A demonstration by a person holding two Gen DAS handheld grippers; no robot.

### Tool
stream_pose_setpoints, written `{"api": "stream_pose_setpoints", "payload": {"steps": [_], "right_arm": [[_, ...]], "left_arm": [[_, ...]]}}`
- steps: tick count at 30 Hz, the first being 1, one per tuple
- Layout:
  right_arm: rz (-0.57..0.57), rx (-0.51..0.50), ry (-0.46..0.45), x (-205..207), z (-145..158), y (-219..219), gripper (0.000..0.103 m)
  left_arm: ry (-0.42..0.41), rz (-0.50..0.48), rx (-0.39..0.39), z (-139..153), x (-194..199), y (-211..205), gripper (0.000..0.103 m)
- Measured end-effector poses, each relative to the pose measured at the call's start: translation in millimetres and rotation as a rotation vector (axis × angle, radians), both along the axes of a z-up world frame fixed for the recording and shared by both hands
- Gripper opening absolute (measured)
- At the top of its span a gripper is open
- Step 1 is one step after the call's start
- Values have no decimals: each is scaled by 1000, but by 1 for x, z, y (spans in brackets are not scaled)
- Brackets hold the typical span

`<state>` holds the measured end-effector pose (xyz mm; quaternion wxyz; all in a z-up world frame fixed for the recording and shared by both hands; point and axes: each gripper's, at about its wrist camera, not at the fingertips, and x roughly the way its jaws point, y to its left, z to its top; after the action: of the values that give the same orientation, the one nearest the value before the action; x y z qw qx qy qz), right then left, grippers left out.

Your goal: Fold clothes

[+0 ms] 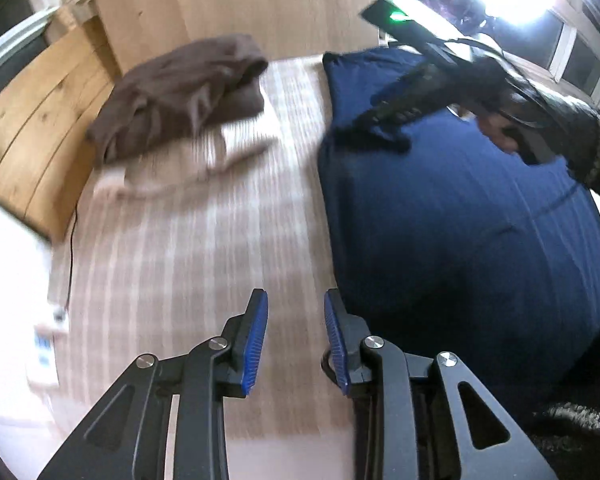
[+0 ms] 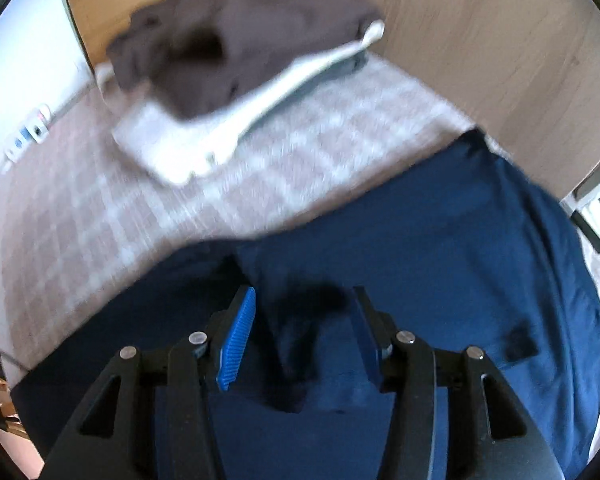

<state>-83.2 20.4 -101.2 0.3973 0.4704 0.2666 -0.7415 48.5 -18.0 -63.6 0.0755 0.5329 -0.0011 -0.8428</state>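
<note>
Here, one navy garment [image 2: 440, 240], one brown garment [image 2: 236, 36], one white garment [image 2: 204, 140].

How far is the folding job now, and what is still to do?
Done: a brown garment and a white one lie folded in a stack at the far side of the checked bedcover. In hand: nothing. The left gripper and right gripper both have open fingers with no cloth between them. Left: the blue shirt lies spread on the bedcover, apparently only partly folded, and still needs finishing.
</note>
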Motion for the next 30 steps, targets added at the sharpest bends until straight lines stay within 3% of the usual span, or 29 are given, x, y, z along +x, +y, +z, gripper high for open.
{"api": "stream_pose_setpoints", "payload": {"steps": [5, 11, 16, 17, 22, 25, 30], "right_arm": [[-8, -42, 31, 16, 29, 20, 48], [-28, -262, 33, 61, 132, 119, 48], [-72, -297, 74, 86, 181, 191, 49], [-83, -296, 84, 88, 187, 202, 53], [-111, -241, 112, 95, 174, 220, 57], [-116, -220, 71, 96, 157, 218, 57], [-83, -167, 89, 102, 144, 200, 57]], "left_arm": [[7, 82, 18, -1, 50, 12, 28], [9, 167, 72, 3, 117, 22, 33], [-37, 190, 180, -24, 162, 35, 34], [-46, 185, 187, -29, 166, 37, 35], [-76, 173, 246, -61, 173, 34, 35], [-77, 155, 284, -80, 167, 31, 35], [-83, 158, 308, -103, 162, 23, 35]]}}
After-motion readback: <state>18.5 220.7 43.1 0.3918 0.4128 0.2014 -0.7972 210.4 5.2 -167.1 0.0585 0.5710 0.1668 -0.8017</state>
